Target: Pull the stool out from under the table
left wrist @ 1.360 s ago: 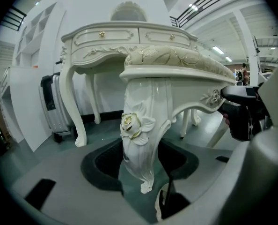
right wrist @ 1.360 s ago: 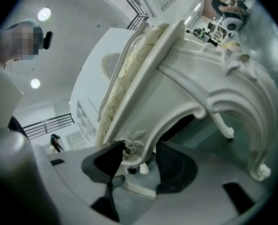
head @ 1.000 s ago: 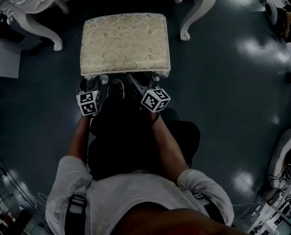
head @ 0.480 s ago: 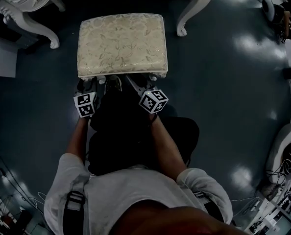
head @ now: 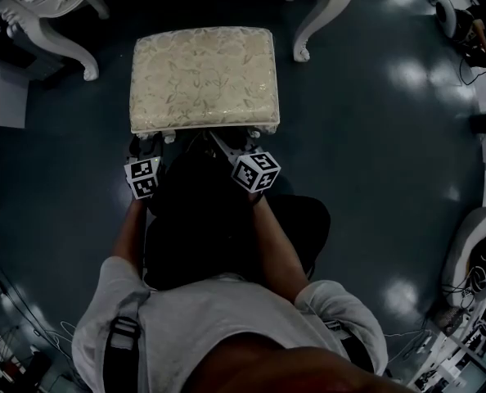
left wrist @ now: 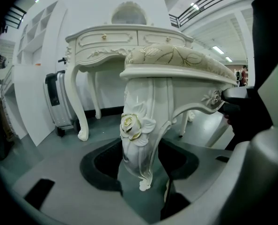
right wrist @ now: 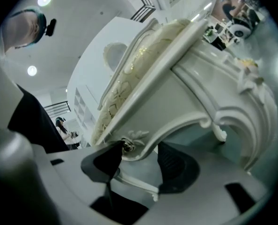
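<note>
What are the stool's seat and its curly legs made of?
The seat looks like padded fabric, cream with a woven leaf pattern and a slight sheen. The leg and the frame are hard and carved, probably wood or moulded resin under glossy white paint. The leg has a gold-touched rose. The paint hides which material it is.

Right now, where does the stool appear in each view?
Head view: stool upper centre, seen from above.
Left gripper view: centre, its carved leg between the jaws.
Right gripper view: tilted, filling centre and right.
Shared landmark: its leafy cushion.
</note>
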